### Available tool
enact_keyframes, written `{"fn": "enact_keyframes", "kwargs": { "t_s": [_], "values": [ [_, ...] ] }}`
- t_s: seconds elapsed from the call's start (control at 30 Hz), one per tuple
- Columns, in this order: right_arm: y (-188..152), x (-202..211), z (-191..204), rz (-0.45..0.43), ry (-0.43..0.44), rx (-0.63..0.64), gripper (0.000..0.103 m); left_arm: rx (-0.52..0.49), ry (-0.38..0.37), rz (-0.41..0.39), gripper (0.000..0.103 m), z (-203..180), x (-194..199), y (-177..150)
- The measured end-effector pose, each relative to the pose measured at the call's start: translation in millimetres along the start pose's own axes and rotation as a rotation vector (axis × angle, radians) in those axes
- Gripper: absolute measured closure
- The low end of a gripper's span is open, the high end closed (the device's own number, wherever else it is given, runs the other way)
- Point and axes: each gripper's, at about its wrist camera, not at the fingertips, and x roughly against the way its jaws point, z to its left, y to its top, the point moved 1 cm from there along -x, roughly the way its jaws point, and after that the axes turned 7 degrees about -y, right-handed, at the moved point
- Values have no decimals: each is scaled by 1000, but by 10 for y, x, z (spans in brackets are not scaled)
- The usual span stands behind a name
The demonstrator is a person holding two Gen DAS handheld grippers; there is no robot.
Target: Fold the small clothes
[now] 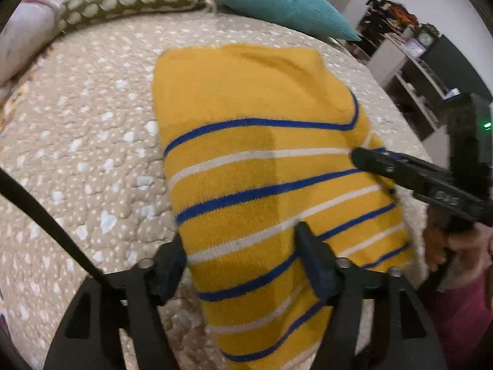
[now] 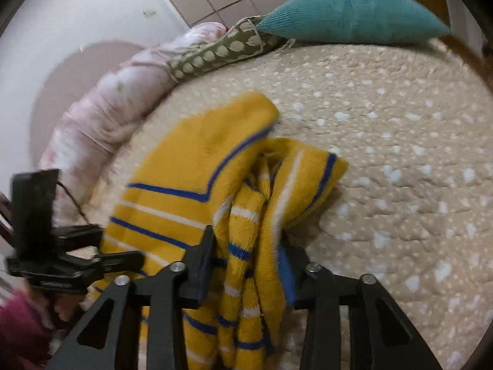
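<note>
Fuzzy striped sweater (image 2: 197, 160) bunched, seemingly pinched by right gripper (image 2: 246, 265).

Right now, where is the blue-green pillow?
The teal pillow lies at the far edge of the bed, beside the dotted olive cushion, beyond the yellow striped sweater.

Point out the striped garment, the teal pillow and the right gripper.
striped garment (image 1: 246, 117): left wrist view, on its plain yellow upper part.
teal pillow (image 2: 354, 12): right wrist view, on the middle of its knit face.
right gripper (image 2: 246, 265): right wrist view, midway between its fingertips, where bunched fabric is clamped.
</note>
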Motion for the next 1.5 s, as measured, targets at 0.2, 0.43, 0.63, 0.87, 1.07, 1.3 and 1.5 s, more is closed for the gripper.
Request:
{"fn": "enact_keyframes", "kwargs": {
  "t_s": [0.2,0.43,0.63,0.87,1.07,1.3,1.5],
  "values": [
    [-77,314,75,-44,-98,44,48,-54,109,-52,22,-179,103,-132],
    [-453,520,262,-41,-138,146,42,-41,162,-77,16,-284,76,-364],
    [-635,411,117,-9,-212,107,42,32,167,-113,15,-244,71,-361],
    [-566,697,274,-73,-263,109,30,2,279,-170,15,-346,240,-262],
    [-409,774,420,-121,-305,77,23,2,317,-226,15,-355,413,-170],
    [-337,796,527,-168,-342,63,14,21,345,-269,15,-327,526,-174],
    [-335,752,526,-158,-330,44,13,38,351,-284,15,-272,554,-173]
  ]
}}
